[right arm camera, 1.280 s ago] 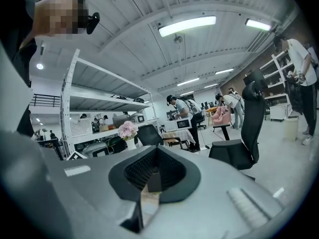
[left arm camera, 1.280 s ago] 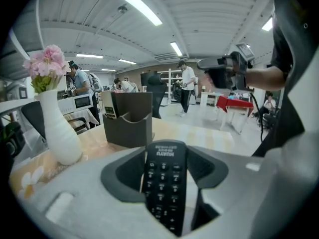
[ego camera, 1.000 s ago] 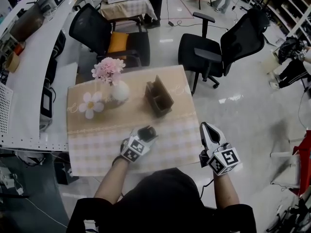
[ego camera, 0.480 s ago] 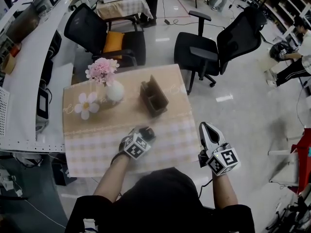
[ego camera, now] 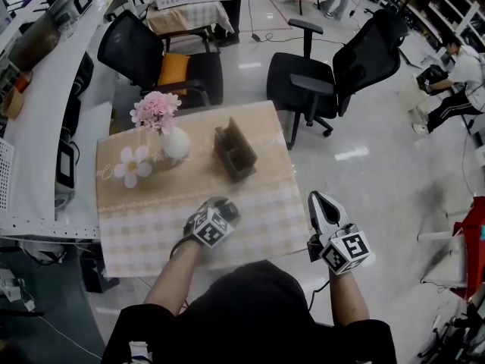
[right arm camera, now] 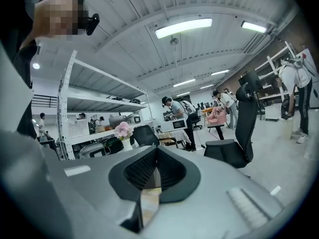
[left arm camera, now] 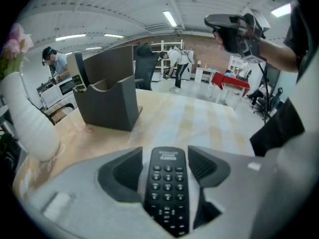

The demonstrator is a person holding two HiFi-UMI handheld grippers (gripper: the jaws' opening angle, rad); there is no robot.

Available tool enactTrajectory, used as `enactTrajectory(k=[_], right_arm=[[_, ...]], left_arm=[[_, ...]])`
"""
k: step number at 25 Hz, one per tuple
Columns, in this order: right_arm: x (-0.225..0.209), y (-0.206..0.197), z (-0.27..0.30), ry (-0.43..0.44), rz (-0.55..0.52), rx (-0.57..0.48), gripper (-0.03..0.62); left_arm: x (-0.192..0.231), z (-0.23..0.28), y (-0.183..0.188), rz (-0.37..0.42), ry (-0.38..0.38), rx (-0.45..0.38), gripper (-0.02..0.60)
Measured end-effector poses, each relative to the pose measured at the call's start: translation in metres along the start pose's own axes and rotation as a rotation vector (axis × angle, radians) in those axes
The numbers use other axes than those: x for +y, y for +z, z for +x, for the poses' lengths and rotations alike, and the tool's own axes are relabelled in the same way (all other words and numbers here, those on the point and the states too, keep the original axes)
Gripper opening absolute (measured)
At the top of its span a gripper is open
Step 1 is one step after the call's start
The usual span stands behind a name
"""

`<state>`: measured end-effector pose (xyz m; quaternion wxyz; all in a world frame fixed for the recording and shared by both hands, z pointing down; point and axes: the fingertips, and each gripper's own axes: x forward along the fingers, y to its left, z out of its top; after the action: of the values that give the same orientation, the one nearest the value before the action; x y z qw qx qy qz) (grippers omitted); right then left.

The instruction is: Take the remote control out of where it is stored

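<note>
While its jaws have just been opening, the left tool (ego camera: 224,205) has the black remote control (left arm camera: 167,189) lying lengthwise between its pads, keypad up. A thin pale gap shows beside the remote control, so the pads stand apart from it and are not clamped on it. This tool tilts down over the near, checked part of the cloth-covered surface (ego camera: 148,230); whether the remote control touches the cloth cannot be told. Off the surface's near right corner, the right tool (ego camera: 319,201) is held roughly level with its jaws together and nothing between them. Farther up the surface, well apart from the left tool, stands the dark holder (ego camera: 234,152), upright, and the remote control is outside it. Left of the holder are a white vase (ego camera: 175,143) of pink flowers (ego camera: 154,109). Two black office chairs (ego camera: 333,67) stand beyond the far edge.
</note>
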<state>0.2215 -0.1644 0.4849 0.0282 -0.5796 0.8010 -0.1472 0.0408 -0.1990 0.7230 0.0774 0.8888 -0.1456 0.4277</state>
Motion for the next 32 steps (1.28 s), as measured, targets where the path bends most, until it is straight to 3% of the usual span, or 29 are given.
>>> enactTrajectory(k=[1, 7, 10, 19, 24, 32], right_arm=[[0.001, 0.001, -0.002, -0.001, 0.000, -0.001, 0.005], [0.007, 0.005, -0.015, -0.004, -0.006, -0.024, 0.005], [0.013, 0.009, -0.020, 0.000, -0.012, -0.035, 0.005], [0.038, 0.014, -0.026, 0.033, -0.041, -0.049, 0.005], [0.063, 0.020, -0.018, 0.091, -0.066, -0.058, 0.005], [0.099, 0.012, 0.000, 0.189, -0.062, -0.033, 0.005]], left_arm=[[0.000, -0.002, 0.003, -0.008, 0.000, -0.012, 0.299], [-0.002, -0.017, 0.016, -0.011, 0.021, -0.074, 0.289], [-0.002, -0.030, 0.025, 0.016, 0.057, -0.113, 0.238], [0.010, -0.103, 0.049, -0.022, 0.189, -0.286, 0.069], [0.016, -0.158, 0.058, -0.075, 0.284, -0.417, 0.006], [0.012, -0.254, 0.071, -0.186, 0.383, -0.698, 0.005]])
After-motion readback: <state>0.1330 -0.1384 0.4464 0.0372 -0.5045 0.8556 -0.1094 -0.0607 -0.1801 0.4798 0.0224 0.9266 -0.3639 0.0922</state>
